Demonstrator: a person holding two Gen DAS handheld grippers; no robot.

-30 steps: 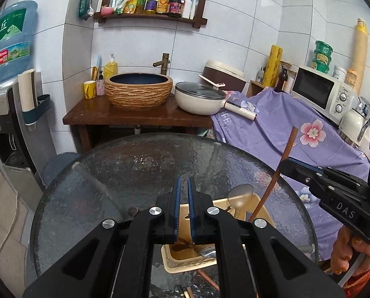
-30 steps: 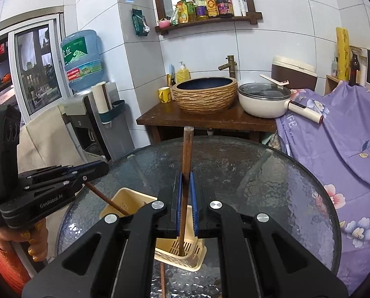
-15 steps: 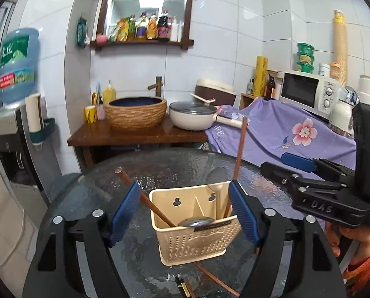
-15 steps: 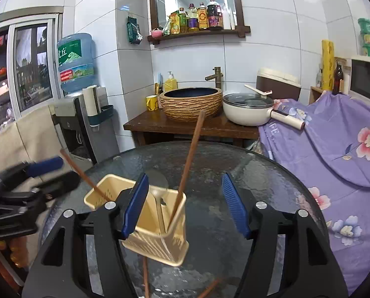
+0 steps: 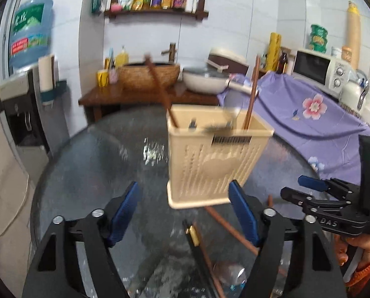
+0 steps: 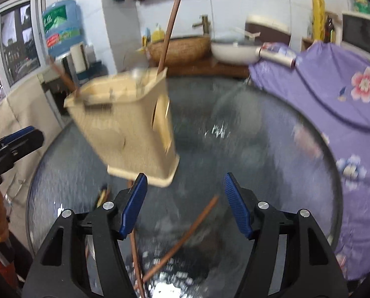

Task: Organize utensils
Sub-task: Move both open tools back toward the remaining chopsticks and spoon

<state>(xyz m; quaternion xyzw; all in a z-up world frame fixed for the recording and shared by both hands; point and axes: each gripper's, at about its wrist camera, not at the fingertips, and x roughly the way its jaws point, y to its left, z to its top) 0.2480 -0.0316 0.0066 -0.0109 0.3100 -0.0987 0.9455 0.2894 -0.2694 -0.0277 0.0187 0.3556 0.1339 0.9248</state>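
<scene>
Beige plastic utensil caddy (image 5: pixel 217 159) sits centre frame in the left wrist view, on the round glass table (image 5: pixel 90 173). Two brown wooden chopsticks stand in it, one leaning left (image 5: pixel 157 79), one upright at the right corner (image 5: pixel 252 94). Your left gripper (image 5: pixel 185 213) has jaws spread, having narrowed a little just now, with nothing between the pads. Loose pieces lie lower centre: a dark chopstick with a gold tip (image 5: pixel 197 243) and a brown chopstick (image 5: pixel 229 228). Your right gripper (image 5: pixel 306 193) shows at right edge, empty.

Right wrist view: caddy (image 6: pixel 125 124) is upper left of centre, blurred. Right gripper (image 6: pixel 185 203) is released, nothing between the pads. A brown chopstick (image 6: pixel 182 238) lies diagonally on the glass just below them; another (image 6: pixel 135 248) runs under the left finger.

Handling, as a judgement: the sticks look light, stiff, thin and smooth, and on glass they will likely skid or roll when nudged. Take one near mid-length, pads across its width, so it will not pivot. The caddy looks light and could tip if you knock a standing stick.
</scene>
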